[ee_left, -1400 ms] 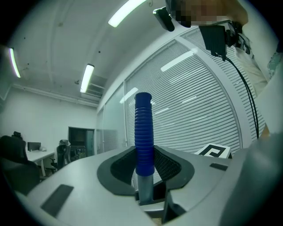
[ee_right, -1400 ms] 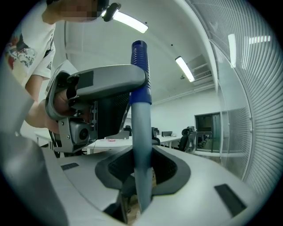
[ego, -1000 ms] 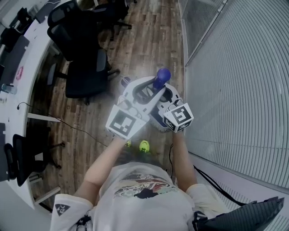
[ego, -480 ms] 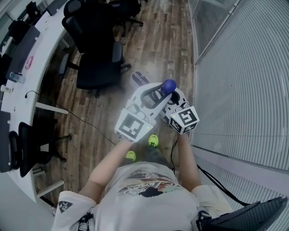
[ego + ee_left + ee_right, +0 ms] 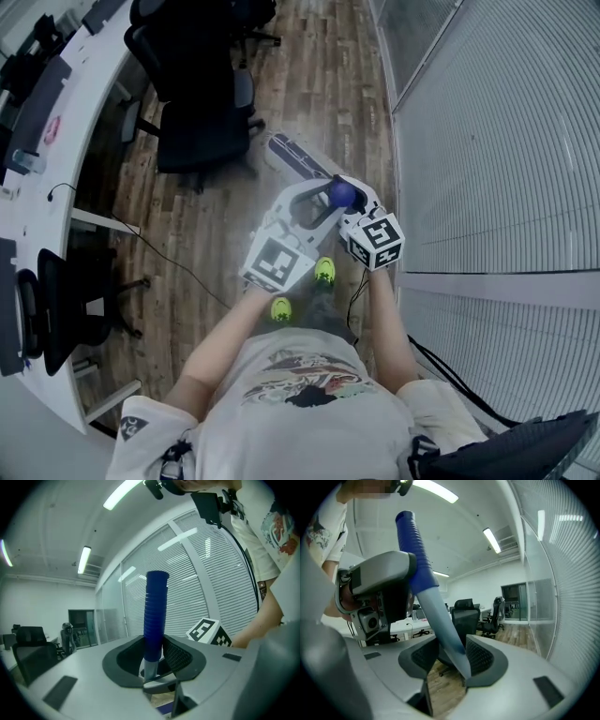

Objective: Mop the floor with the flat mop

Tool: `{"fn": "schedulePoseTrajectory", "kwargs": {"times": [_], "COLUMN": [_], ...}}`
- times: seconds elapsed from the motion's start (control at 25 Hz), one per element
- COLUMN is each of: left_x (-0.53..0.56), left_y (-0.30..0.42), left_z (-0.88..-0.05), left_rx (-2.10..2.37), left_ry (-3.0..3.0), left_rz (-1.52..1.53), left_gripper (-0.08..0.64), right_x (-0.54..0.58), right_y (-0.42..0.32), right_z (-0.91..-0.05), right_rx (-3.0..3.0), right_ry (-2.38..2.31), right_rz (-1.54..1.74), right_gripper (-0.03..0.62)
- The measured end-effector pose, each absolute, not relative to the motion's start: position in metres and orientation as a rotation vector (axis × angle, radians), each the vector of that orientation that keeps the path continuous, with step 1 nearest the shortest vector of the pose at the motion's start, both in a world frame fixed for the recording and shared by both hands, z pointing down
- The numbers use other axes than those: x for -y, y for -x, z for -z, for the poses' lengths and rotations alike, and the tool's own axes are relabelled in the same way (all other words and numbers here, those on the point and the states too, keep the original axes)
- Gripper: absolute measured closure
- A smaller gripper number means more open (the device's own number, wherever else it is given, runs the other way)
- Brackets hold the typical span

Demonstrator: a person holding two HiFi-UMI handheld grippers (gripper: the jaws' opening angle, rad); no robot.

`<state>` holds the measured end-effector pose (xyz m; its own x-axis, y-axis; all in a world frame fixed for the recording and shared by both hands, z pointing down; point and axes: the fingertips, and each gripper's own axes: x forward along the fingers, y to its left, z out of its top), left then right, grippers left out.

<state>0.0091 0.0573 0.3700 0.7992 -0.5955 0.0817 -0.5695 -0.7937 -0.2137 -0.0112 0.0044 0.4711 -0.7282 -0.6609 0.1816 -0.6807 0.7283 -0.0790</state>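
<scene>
The flat mop's head [image 5: 292, 154] lies on the wooden floor ahead of me, grey with a dark stripe. Its handle rises to a blue ribbed grip [image 5: 342, 194] between both grippers. In the left gripper view the blue grip [image 5: 155, 613] stands upright between the pads, and my left gripper [image 5: 153, 657] is shut on it. In the right gripper view the handle [image 5: 440, 620] leans across the gap and rests against the right pad, with a gap to the left pad. My right gripper [image 5: 449, 660] is opening, its jaws loose around the handle.
Black office chairs [image 5: 202, 112] stand at the left by a long white desk [image 5: 52, 159]. A glass wall with blinds [image 5: 487, 141] runs close along the right. A thin cable [image 5: 169, 264] trails across the floor. My yellow-green shoes [image 5: 324, 272] are just below the grippers.
Both grippers have travelled along the blinds wall with the handle and sunk a little. More of the mop head now shows beyond them. My feet have stepped forward.
</scene>
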Motion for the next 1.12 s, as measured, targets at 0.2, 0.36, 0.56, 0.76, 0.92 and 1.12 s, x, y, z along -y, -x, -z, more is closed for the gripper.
{"fn": "schedulePoseTrajectory", "kwargs": {"times": [0.2, 0.36, 0.56, 0.76, 0.92, 1.12], "left_x": [-0.098, -0.128, -0.165, -0.19, -0.201, -0.204], "left_y": [0.033, 0.059, 0.066, 0.079, 0.089, 0.093], "left_z": [-0.389, -0.404, -0.424, -0.438, -0.449, -0.451], "left_rx": [-0.976, -0.984, -0.915, -0.88, -0.839, -0.807], "left_ry": [2.815, 2.82, 2.816, 2.782, 2.752, 2.737], "left_rz": [0.223, 0.251, 0.278, 0.297, 0.315, 0.334], "left_gripper": [0.448, 0.448, 0.448, 0.448, 0.448, 0.448], "right_x": [-0.059, -0.088, -0.107, -0.124, -0.131, -0.146], "right_y": [-0.001, -0.013, 0.023, 0.055, 0.061, 0.074], "right_z": [-0.509, -0.518, -0.522, -0.536, -0.56, -0.585], "right_rx": [2.794, 2.831, 2.872, 2.778, 2.591, 2.452], "right_ry": [-1.187, -1.268, -1.05, -0.732, -0.545, -0.48], "right_rz": [-0.597, -0.954, -1.583, -2.223, -2.596, -2.687], "right_gripper": [0.414, 0.414, 0.414, 0.414, 0.414, 0.414]}}
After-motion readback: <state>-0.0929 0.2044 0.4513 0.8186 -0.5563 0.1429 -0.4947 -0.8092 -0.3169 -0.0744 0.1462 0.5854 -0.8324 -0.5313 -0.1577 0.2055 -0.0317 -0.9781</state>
